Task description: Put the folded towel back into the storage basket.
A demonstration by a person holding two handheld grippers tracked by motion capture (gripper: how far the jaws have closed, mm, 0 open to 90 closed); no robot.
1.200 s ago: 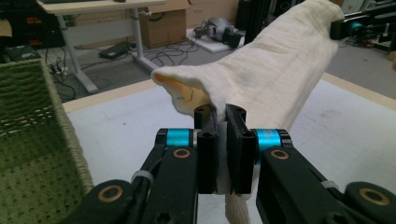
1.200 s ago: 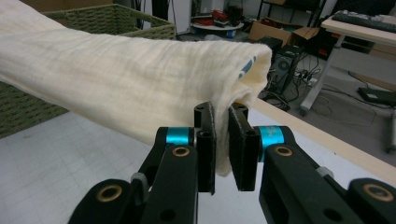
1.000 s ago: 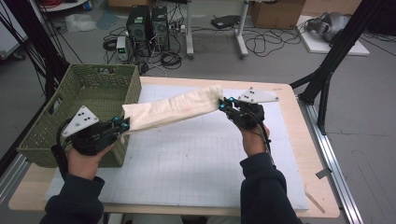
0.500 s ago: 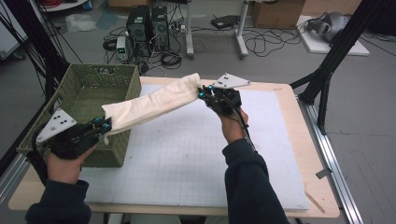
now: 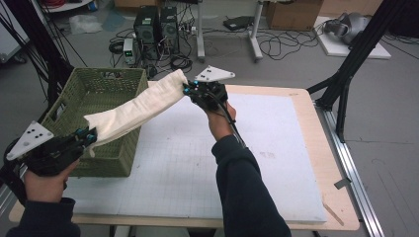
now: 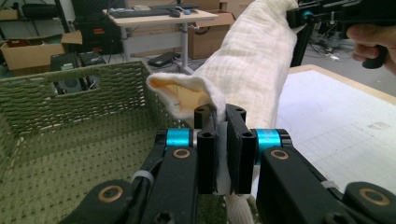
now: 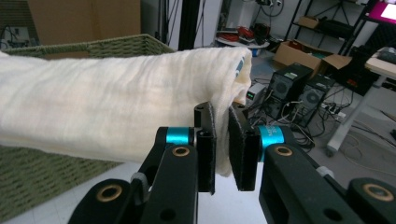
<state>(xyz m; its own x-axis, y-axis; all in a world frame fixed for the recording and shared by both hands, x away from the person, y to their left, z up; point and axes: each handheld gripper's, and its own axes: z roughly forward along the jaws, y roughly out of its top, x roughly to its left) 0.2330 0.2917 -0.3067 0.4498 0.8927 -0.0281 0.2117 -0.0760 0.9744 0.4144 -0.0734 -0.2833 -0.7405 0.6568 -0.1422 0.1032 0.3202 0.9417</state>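
1. 1 cream cloth (image 5: 141, 106), folded into a long roll, held in the air between 2 grippers. It slopes from low at the left to high at the right.
2. Cloth position: its lower end hangs over the front right corner of the basket, the middle crosses above the basket's right wall, and the upper end sits above the table's far edge.
3. Left gripper (image 5: 88, 137): jaws almost fully closed, clamped on the cloth's lower end. In the left gripper view (image 6: 223, 140) a thin layer of fabric is pinched between the pads, with a loose fold puffed up just beyond them.
4. Right gripper (image 5: 188, 89): jaws almost fully closed, clamped on the cloth's upper end. In the right gripper view (image 7: 222, 140) the cloth edge is pinched between the pads, and the roll runs off to the left.
5. 1 green woven basket (image 5: 74, 96) at the left end of the table, with a handle slot cut in an end wall. Nothing visible inside.
6. 1 wooden table (image 5: 316, 123) with 1 white grid mat (image 5: 197, 168) on top.
7. 2 black computer towers (image 5: 157, 27) on the floor beyond the table, with cables around them.
8. No brand, label or writing is readable. A small blue mark shows at the cloth's end in the right gripper view, too small to read.
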